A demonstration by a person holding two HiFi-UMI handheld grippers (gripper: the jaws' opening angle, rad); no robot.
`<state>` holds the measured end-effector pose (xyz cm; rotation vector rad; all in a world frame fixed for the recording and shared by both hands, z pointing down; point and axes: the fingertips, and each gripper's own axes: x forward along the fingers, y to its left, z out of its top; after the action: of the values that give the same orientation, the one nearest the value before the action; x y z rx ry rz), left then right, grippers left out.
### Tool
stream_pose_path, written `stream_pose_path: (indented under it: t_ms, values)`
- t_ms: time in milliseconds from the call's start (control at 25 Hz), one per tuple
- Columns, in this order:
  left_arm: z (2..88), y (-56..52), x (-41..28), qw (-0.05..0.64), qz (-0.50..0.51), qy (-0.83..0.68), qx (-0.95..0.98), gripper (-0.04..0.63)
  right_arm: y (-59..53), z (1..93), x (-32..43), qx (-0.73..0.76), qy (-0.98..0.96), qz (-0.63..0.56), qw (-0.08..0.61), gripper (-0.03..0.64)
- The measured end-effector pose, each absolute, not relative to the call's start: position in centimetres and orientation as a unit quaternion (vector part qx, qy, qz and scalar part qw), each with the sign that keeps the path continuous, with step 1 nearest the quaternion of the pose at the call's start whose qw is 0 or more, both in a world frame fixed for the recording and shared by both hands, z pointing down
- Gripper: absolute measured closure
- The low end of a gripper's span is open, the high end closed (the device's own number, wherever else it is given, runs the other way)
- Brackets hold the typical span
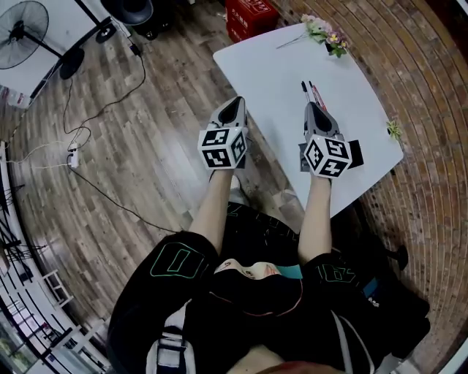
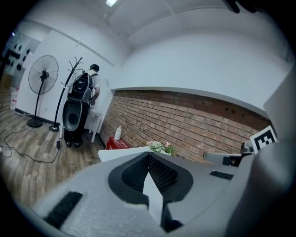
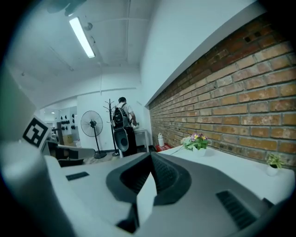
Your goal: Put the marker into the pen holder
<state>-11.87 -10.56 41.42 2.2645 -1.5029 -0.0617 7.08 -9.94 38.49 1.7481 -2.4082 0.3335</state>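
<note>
Two markers [image 1: 310, 90], one black and one red, lie side by side on the white table [image 1: 278, 66]. They are just beyond the tip of my right gripper [image 1: 315, 107], which hovers over the table with its jaws together and nothing between them. My left gripper [image 1: 234, 103] is held at the table's left edge, also shut and empty. In the left gripper view the left gripper [image 2: 148, 155] points along the table; in the right gripper view the right gripper [image 3: 151, 155] does the same. No pen holder shows in any view.
A bunch of flowers [image 1: 326, 32] lies at the table's far end and a small green plant [image 1: 395, 130] sits at its right edge. Red crates [image 1: 248, 13] stand beyond the table. A fan [image 1: 28, 35] and cables [image 1: 88, 131] are on the wooden floor. A person [image 2: 88, 88] stands far off.
</note>
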Motion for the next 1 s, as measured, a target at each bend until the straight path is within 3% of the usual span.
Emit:
stream_pose_path:
  t_ms: [680, 1000]
  values:
    - [44.5, -18.8, -5.9, 0.241, 0.019, -0.457, 0.856, 0.598, -15.6, 40.3, 10.6, 0.616, -0.751, 0.135, 0.198, 0.611]
    - [47.5, -20.6, -7.6, 0.254, 0.033, -0.476, 0.841, 0.598, -18.2, 45.9, 10.7, 0.576, -0.753, 0.17, 0.27, 0.611]
